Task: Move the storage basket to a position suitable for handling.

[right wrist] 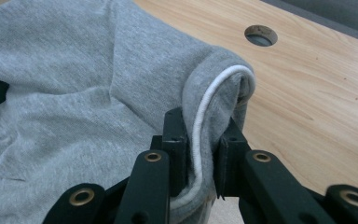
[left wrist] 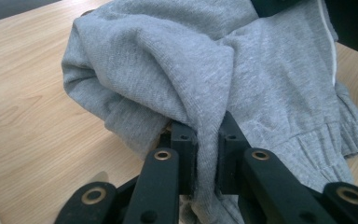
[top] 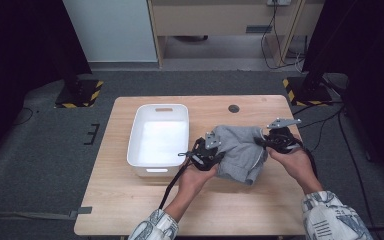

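Evidently the work is at an early-to-middle stage: a grey sweat garment (top: 240, 150) is held bunched just above or on the tabletop (top: 130, 210), right of the white bin (top: 158, 137), and it has not yet been laid flat, folded neatly or placed in the bin, which is seen with nothing in it. The left claw (left wrist: 207, 140) is clenched on a fold of the grey fabric at the garment's near left side, the cloth being pinched between the two black pads. The right claw (right wrist: 200, 140) is clenched on a rolled edge at the garment's far right side, where a white cord (right wrist: 209, 98) is caught together with the fabric. A ribbed cuff or hem (left wrist: 326, 140) is seen hanging at the near right. Judging from this, the grasping is done; what is left would be spreading or folding the garment, and perhaps setting it in the bin, though that cannot be told for certain. No brand, label or readable writing is seen on the garment, the bin or the tabletop
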Demonstrator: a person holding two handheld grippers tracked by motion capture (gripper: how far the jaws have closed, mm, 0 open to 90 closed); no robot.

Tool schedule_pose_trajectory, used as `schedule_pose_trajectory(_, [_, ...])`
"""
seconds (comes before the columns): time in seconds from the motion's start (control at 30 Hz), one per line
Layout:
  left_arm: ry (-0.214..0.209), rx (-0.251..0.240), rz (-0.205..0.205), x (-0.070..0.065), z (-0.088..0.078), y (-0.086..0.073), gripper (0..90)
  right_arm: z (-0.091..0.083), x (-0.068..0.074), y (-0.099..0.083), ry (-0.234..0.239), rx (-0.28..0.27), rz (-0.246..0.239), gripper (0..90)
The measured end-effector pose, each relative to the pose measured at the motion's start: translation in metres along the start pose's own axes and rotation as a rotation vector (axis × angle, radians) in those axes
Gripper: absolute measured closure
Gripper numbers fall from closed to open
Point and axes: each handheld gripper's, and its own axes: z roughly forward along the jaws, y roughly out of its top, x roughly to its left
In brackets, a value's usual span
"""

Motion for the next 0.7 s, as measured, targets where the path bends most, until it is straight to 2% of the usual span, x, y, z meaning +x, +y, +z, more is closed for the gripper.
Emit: schedule_pose_trajectory(0.7, [-0.002,-0.018,-0.001,0.009,-0.008,0.011,80.8,-0.005,0.001,0.014,-0.010,-0.024,-0.015,77.9])
